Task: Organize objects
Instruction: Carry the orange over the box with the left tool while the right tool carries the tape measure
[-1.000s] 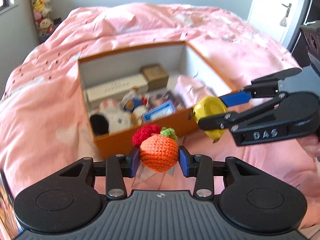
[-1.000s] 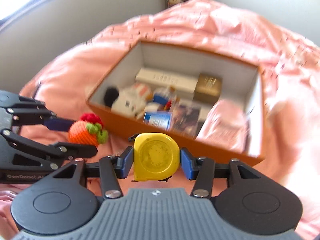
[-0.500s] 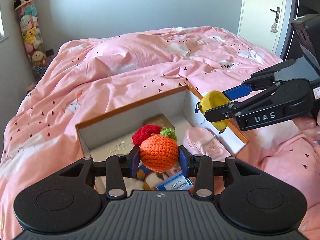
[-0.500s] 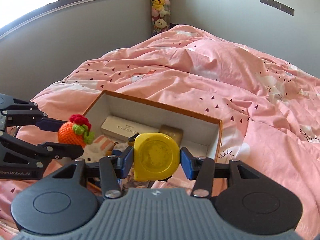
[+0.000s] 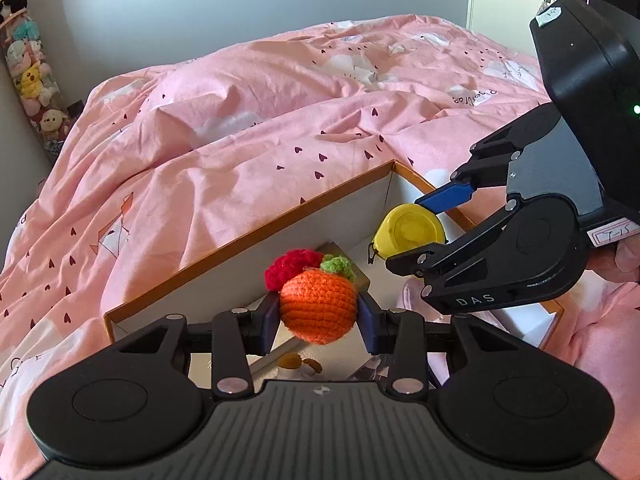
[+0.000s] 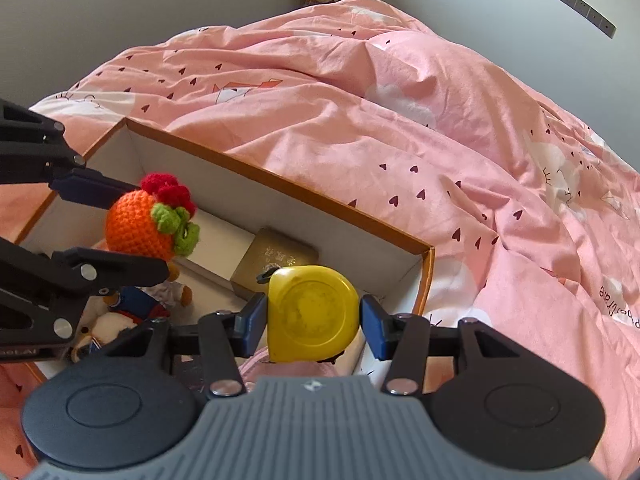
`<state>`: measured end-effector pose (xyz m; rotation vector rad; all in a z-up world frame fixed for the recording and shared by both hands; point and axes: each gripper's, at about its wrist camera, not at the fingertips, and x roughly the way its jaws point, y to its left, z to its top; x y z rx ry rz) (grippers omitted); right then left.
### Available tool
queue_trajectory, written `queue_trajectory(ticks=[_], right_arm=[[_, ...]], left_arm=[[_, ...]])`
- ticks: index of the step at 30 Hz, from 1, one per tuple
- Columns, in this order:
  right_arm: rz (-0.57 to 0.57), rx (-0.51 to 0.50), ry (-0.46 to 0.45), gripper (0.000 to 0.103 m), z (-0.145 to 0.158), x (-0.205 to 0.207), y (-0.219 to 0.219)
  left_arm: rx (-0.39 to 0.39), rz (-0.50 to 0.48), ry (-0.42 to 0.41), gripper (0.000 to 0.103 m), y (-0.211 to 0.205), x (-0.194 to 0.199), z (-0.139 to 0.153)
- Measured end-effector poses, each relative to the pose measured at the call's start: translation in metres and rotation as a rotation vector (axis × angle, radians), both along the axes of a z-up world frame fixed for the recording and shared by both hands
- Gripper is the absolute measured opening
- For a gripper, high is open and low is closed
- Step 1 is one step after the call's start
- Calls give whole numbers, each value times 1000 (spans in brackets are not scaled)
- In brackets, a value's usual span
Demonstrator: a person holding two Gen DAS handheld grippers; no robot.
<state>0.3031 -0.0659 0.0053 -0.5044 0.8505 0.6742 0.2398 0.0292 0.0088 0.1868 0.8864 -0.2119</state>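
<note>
I've got my left gripper [image 5: 318,316] clamped on the crochet orange [image 5: 318,310], right gripper [image 6: 313,322] clamped on the yellow tape measure [image 6: 312,314], both hanging above the open orange box [image 6: 276,182] on the bed [image 6: 440,100]. Step looks like drop-off into the box; next I'd need to lower each into a free gap, then let go. Box holds plush toys [image 6: 132,308] at its left end, a pink pouch [image 6: 288,370] near edge, a gold box [image 6: 276,258] by the far wall.
</note>
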Motion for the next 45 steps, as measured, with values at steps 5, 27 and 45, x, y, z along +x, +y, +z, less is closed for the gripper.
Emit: queue_trajectory(ticks=[5,27,45], right_arm=[[43,-78,-12,52,-18,15,8],[379,-440,-49,52,-65,34,43],[499,-458,18,53,-67,38,42]], left_arm=[[8,-18,39,46,1,15,-12],[26,-50,74,46,1,39,-26],[6,-64,71,46,-4,43,-23]])
